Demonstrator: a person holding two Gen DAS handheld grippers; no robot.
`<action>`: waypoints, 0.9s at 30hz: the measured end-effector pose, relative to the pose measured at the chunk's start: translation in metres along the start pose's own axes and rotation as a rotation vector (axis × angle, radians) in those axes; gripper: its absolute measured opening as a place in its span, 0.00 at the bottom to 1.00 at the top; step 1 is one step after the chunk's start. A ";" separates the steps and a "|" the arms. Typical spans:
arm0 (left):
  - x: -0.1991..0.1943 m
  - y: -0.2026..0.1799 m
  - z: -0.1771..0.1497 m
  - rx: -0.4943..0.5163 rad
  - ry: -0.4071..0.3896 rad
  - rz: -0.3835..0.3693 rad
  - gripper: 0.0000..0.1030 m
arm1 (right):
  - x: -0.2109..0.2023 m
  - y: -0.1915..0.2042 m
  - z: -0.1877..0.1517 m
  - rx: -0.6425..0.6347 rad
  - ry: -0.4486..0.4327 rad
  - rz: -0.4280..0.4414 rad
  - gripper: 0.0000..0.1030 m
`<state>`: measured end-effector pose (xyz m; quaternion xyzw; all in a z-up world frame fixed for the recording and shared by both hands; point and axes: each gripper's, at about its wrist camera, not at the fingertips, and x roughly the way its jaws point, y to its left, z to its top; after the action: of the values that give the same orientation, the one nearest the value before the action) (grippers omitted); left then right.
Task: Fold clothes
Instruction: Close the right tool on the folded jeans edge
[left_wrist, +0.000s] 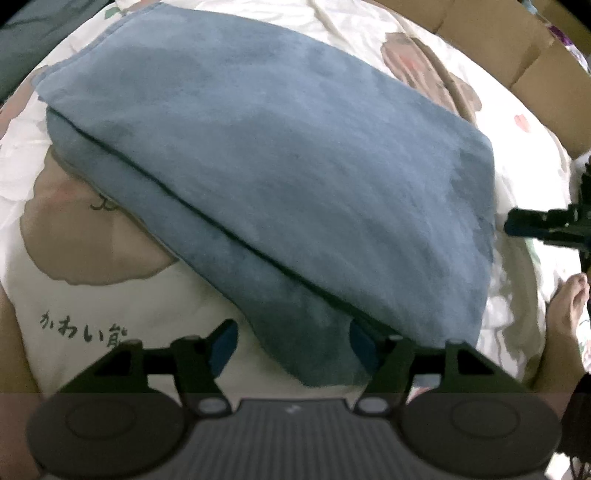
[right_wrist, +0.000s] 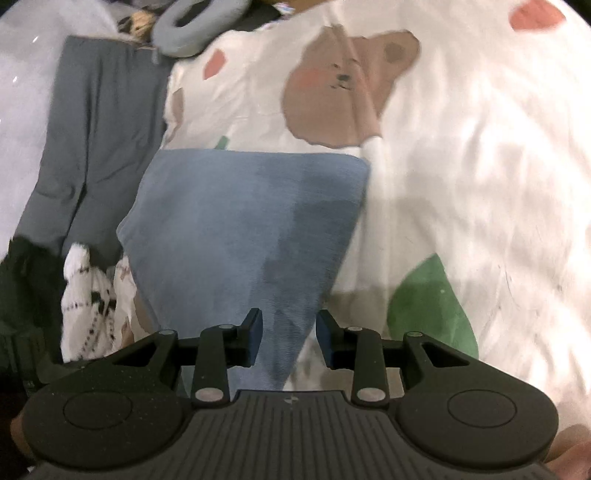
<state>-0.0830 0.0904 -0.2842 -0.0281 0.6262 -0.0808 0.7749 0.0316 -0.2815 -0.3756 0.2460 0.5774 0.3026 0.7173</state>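
Soft matt blue fleece cloth

- blue folded cloth is covering part of the bear print on the bedsheet.
- right gripper is running off the left-wrist frame edge.
- bedsheet is smearing with blur in the right-wrist view.

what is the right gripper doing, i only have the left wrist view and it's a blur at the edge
Observer: The right gripper has its fingers apart and nothing pinched; the blue towel shows through the gap.
Operator: any other clothes over there
Observer: A grey garment lies flat beside the towel's left edge.
Operator: anything else
Observer: A white patterned cloth is bunched by the towel's near left corner.
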 end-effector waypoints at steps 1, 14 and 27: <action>0.003 -0.002 -0.001 -0.005 -0.001 -0.004 0.71 | 0.003 -0.002 0.000 0.018 0.004 0.009 0.35; 0.018 0.004 -0.003 -0.092 0.022 -0.051 0.73 | 0.024 -0.031 -0.008 0.247 0.018 0.211 0.36; 0.032 0.026 -0.010 -0.261 0.037 -0.216 0.66 | 0.045 -0.044 -0.010 0.322 0.011 0.249 0.33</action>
<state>-0.0839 0.1116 -0.3212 -0.1944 0.6389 -0.0821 0.7397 0.0353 -0.2797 -0.4390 0.4255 0.5872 0.2942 0.6226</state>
